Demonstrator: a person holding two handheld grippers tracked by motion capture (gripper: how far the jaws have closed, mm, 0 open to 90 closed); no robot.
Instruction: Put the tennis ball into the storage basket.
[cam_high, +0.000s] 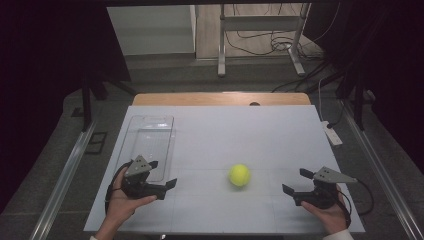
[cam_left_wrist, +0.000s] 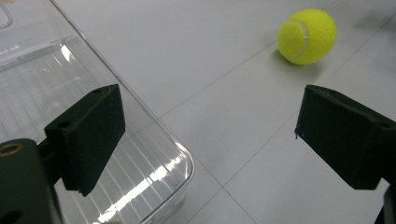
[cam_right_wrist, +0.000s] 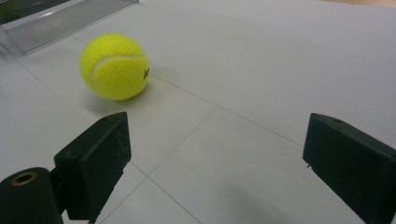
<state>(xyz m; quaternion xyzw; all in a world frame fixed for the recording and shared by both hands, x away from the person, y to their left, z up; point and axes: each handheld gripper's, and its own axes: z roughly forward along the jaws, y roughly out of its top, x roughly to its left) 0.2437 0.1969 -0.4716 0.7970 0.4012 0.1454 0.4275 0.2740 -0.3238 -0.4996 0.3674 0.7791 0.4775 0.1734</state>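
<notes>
A yellow tennis ball (cam_high: 239, 175) sits on the white table (cam_high: 260, 135), near the person, about in the middle between the two hands; nothing touches it. A clear plastic tray (cam_high: 150, 142) lies on the left side of the table and it has nothing in it. The left gripper (cam_high: 164, 174) is at the near end of the tray, just above its corner; its jaws stand wide open and hold nothing. The right gripper (cam_high: 296, 181) is on the right, near the ball but apart from it; its jaws are wide open too and hold nothing. Both point in toward the ball. It looks like the job has only just begun; the ball is not picked up yet. A gripper must reach the ball and close on it; then the ball likely goes in the tray.
</notes>
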